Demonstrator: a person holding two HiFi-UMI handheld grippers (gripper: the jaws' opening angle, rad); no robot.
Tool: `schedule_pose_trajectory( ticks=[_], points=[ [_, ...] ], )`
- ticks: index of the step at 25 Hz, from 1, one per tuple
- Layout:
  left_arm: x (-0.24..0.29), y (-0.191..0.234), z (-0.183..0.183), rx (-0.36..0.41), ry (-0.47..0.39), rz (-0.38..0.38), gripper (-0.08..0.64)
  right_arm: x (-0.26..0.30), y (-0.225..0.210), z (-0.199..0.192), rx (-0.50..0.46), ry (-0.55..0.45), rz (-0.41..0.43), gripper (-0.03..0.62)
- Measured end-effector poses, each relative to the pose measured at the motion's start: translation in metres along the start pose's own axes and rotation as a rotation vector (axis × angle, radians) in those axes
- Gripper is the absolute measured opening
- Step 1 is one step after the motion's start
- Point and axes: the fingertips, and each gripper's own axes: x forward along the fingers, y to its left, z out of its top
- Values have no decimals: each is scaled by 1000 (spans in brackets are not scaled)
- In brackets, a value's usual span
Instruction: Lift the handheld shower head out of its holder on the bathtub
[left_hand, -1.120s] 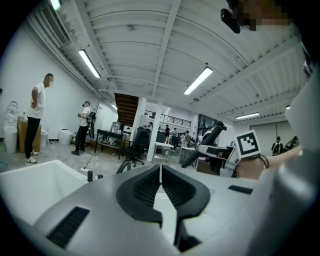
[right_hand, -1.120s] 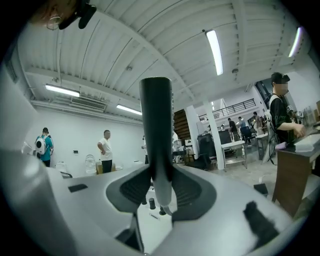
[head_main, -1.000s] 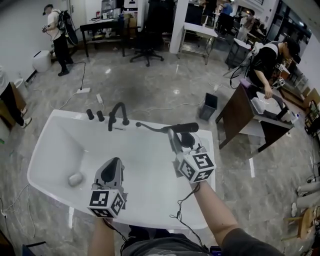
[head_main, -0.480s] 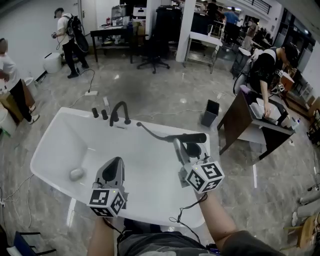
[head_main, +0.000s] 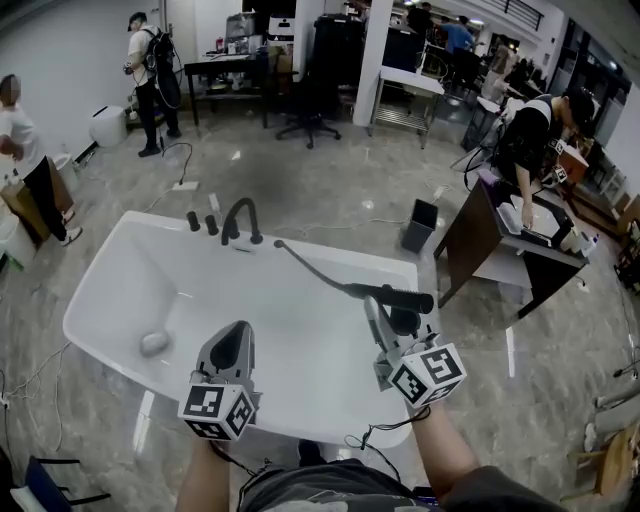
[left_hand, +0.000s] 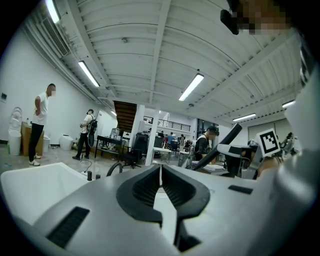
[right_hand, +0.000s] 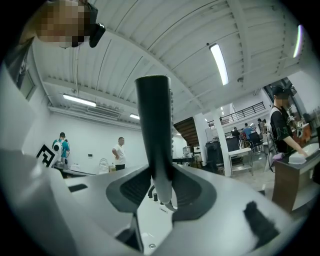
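Black shower head (head_main: 400, 297) level, clamped in right claw (head_main: 388, 313), over white bathtub (head_main: 130, 275) rim.

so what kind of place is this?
Probably an open workshop or lab hall, not a bathroom: the bathtub stands free on open floor, with a desk and an office chair behind it.

a big open hall used as a test lab or workshop, not a bathroom. the white bathtub (head_main: 150, 280) stands alone on a polished stone floor (head_main: 330, 180) with a power strip (head_main: 184, 185) lying nearby. at the far side are a black desk (head_main: 215, 62), an office chair (head_main: 306, 105) and a metal table (head_main: 405, 85). strip lights (left_hand: 192, 87) hang from a ribbed ceiling (left_hand: 165, 45), and a staircase (left_hand: 123, 111) climbs at the far side.
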Motion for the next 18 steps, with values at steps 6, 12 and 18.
schedule_pose_trajectory(
  ticks=[6, 12, 18],
  points=[
    [-44, 4, 0, -4, 5, 1, 21, -23, 38, 2, -12, 8, -5, 138],
    [-89, 3, -1, -10, -7, 7, 21, -49, 84, 5, -46, 9, 28, 139],
    [-125, -13, -9, -12, -13, 6, 21, -81, 115, 8, -85, -7, 60, 140]
  ],
)
